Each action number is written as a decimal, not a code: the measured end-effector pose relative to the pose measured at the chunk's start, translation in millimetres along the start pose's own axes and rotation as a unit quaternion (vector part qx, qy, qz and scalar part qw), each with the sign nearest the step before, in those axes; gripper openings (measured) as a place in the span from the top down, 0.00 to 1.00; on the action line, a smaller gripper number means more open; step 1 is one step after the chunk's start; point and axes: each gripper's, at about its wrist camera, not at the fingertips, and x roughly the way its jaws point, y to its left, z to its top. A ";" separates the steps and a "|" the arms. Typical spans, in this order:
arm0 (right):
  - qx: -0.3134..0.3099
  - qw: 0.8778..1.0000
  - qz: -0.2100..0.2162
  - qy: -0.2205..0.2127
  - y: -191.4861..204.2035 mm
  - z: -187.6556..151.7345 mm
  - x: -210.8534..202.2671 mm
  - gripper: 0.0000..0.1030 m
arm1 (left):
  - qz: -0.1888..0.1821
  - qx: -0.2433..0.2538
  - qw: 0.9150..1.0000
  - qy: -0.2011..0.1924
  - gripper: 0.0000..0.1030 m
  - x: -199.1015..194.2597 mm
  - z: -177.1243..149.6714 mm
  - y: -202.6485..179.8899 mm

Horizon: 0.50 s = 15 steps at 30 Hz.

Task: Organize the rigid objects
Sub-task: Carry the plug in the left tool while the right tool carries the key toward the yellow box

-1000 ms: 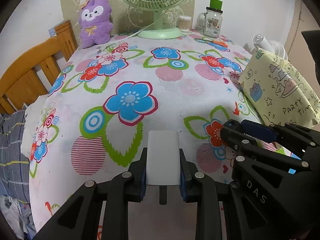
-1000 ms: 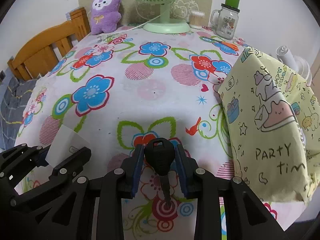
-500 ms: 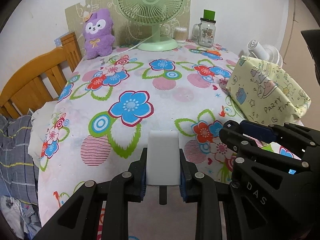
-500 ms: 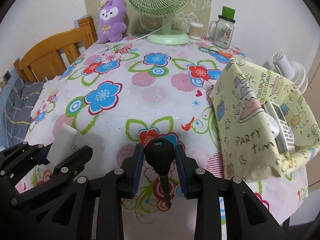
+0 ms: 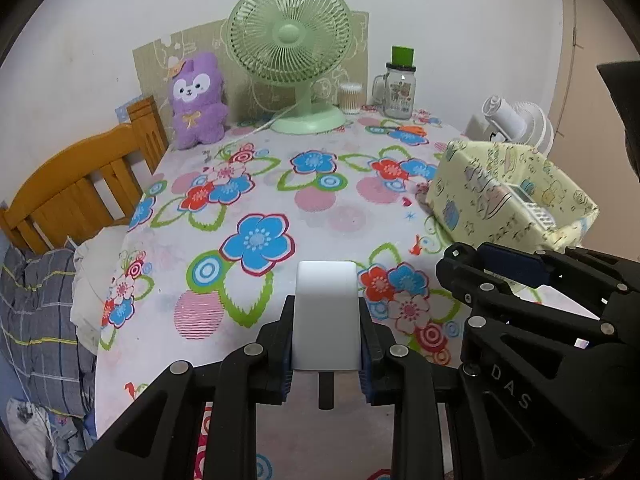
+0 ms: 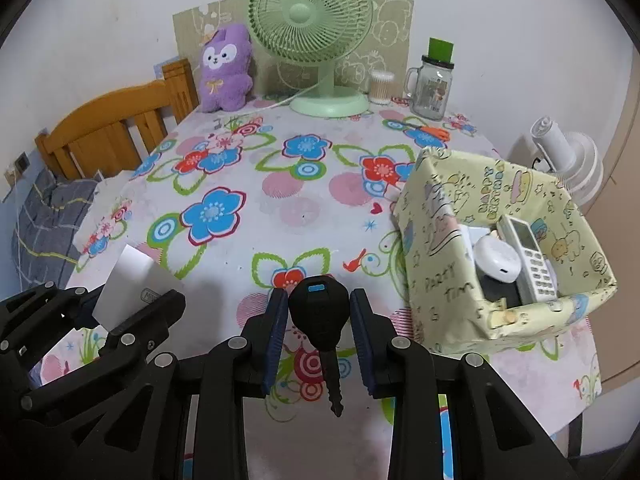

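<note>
My left gripper (image 5: pixel 326 320) is shut on a white rectangular block (image 5: pixel 326 312), held above the near edge of the flowered table (image 5: pixel 256 184). Clamped in my shut right gripper (image 6: pixel 318 316) is a black key (image 6: pixel 319 320) with a blue mark on its head, blade hanging toward me. A yellow patterned box (image 6: pixel 444 240) stands at the table's right side, holding a white remote (image 6: pixel 528 256) and a white round device (image 6: pixel 498 258). The left gripper (image 6: pixel 120 320) with its white block (image 6: pixel 126 278) shows at the lower left of the right wrist view. In the left wrist view the right gripper (image 5: pixel 520 280) appears at the right.
At the back stand a green fan (image 5: pixel 292 52), a purple plush toy (image 5: pixel 196 100), a glass jar mug with a green lid (image 5: pixel 400 84) and a cotton swab jar (image 5: pixel 351 98). A wooden chair (image 5: pixel 76 184) is at the left. A white fan (image 6: pixel 568 156) sits behind the box.
Both grippers have risen and drawn back from the table, so more of it shows. The inside of the yellow box has come into view. Both keep their objects.
</note>
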 end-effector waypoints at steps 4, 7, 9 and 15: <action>-0.004 1.000 0.004 -0.009 -4.0 3.3 -12.0 0.66 | 0.001 -0.001 1.000 -0.012 0.76 -11.7 4.6 -4.5; -0.006 1.000 0.004 -0.015 -6.6 5.4 -19.3 0.66 | 0.003 0.000 1.000 -0.019 0.76 -18.3 8.1 -8.1; -0.007 1.000 0.003 -0.018 -8.7 6.0 -23.7 0.66 | 0.002 0.001 1.000 -0.022 0.76 -21.7 10.2 -10.8; -0.009 1.000 -0.001 -0.027 -16.2 8.5 -36.9 0.66 | 0.003 0.004 0.999 -0.034 0.76 -29.3 17.1 -18.4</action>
